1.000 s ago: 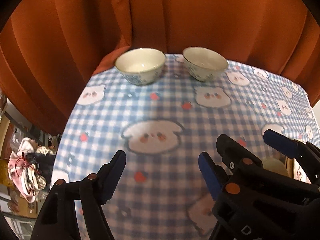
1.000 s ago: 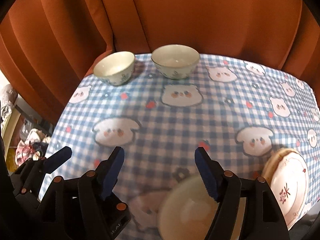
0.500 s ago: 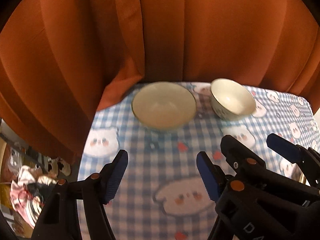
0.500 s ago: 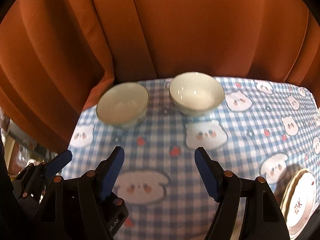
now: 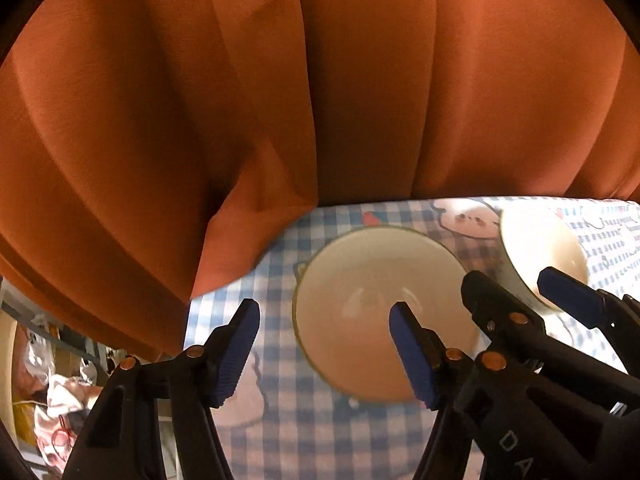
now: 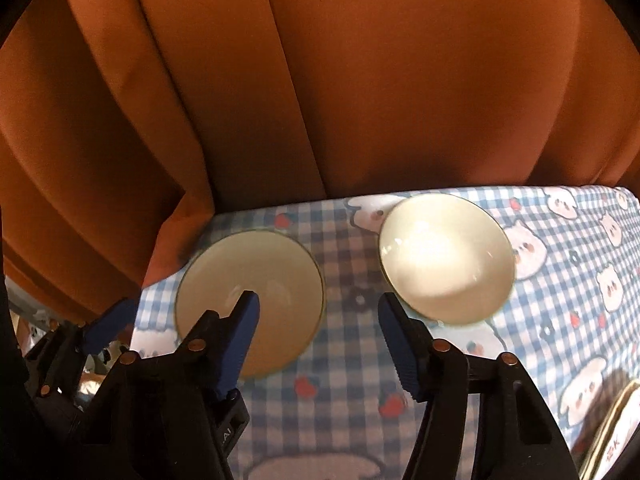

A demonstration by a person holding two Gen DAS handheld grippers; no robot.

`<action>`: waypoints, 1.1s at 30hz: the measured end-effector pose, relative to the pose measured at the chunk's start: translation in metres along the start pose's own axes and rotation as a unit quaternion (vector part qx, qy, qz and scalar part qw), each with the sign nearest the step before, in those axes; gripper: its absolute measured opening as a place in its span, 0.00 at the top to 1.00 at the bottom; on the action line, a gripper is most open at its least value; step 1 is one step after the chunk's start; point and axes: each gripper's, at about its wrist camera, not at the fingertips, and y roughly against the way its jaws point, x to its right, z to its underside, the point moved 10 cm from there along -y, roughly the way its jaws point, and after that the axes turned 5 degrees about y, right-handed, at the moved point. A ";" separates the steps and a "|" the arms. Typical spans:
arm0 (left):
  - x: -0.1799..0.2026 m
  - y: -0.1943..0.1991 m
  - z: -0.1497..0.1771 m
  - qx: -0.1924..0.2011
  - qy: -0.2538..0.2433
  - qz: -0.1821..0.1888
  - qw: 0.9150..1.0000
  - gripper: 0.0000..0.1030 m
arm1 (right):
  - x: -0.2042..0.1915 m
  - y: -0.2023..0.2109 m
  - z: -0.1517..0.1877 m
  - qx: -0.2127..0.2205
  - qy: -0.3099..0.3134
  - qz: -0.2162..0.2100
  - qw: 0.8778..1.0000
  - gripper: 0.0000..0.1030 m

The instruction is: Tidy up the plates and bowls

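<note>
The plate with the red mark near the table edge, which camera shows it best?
Only the right wrist view: the plate shows as a cropped sliver at its bottom right corner. The left wrist view does not show it.

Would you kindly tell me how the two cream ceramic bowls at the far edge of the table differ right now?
The left cream ceramic bowl sits beside the orange curtain, while the right cream ceramic bowl stands well clear of it. The left bowl looks dimmer; the right bowl catches a bright glare. The left bowl lies ahead of the left claw, the right bowl ahead of the right claw. Both stand upright, empty, and ungripped on the blue checked tablecloth.
</note>
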 end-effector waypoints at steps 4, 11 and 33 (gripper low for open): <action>-0.001 -0.019 -0.006 -0.005 0.007 0.009 1.000 0.37 | 0.000 -0.024 -0.012 -0.004 0.001 0.004 1.000 0.42; -0.009 -0.047 -0.002 -0.025 0.016 0.005 1.000 0.53 | -0.005 -0.051 -0.016 -0.016 0.004 0.001 1.000 0.57; -0.009 -0.062 0.014 -0.037 0.015 -0.010 0.999 0.74 | -0.004 -0.075 -0.001 -0.047 0.008 -0.001 0.999 0.79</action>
